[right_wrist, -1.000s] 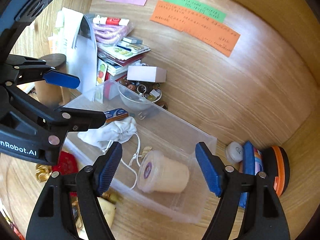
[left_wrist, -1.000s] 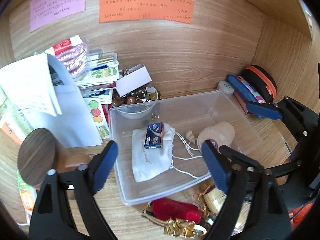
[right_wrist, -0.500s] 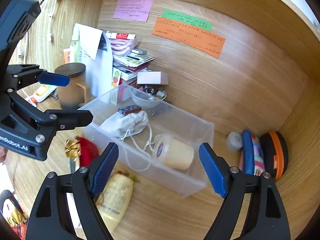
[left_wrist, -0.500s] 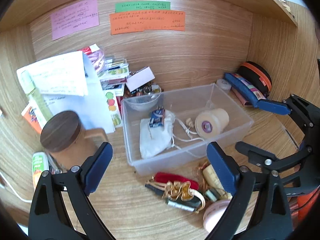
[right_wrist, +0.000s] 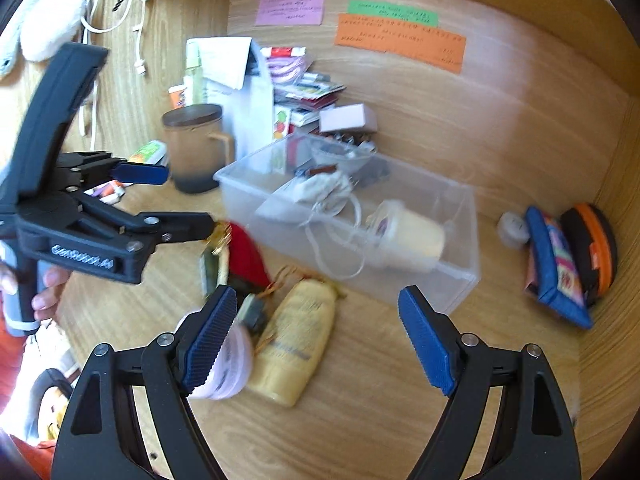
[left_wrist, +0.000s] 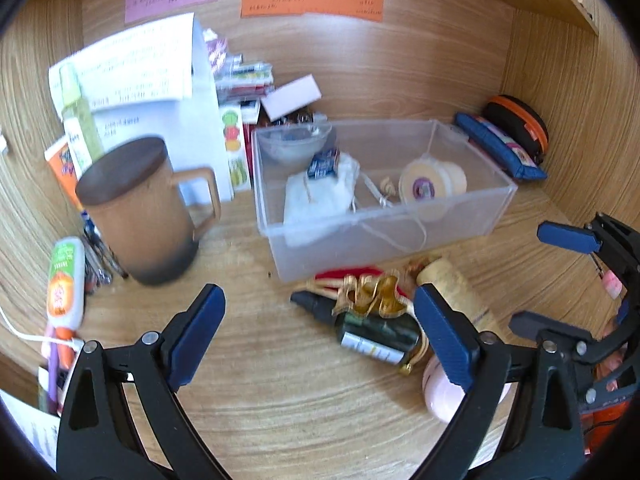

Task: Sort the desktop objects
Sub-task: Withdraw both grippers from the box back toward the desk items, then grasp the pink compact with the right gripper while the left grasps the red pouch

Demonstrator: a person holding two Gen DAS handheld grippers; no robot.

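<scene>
At the far left of the left wrist view an orange-and-green tube (left_wrist: 64,280) lies on the wooden surface (left_wrist: 280,380), and just right of it a lidded brown mug (left_wrist: 140,212) stands upright with its handle turned toward the clear plastic bin (left_wrist: 380,224). The bin holds a white drawstring pouch (left_wrist: 316,196) with a small blue box (left_wrist: 322,165) on it, and a cream jar (left_wrist: 432,184) lying on its side (lid facing the camera). In front of the bin, touching or nearly so, sits a heap: a red pouch (right_wrist: 248,256), gold ribbon (left_wrist: 368,296), a dark bottle (left_wrist: 376,336) and a yellow bottle (right_wrist: 296,340). The left gripper (left_wrist: 320,336) hovers over this heap with its fingers spread wide, nothing between them; its jaws have just been opening. The right gripper (right_wrist: 316,340) also hangs fingers apart and empty, likewise just opening, with a pink round case (right_wrist: 228,364) by its left finger. Against the right wall lean a blue pencil case (right_wrist: 556,264) and an orange-rimmed black case (right_wrist: 592,252).
</scene>
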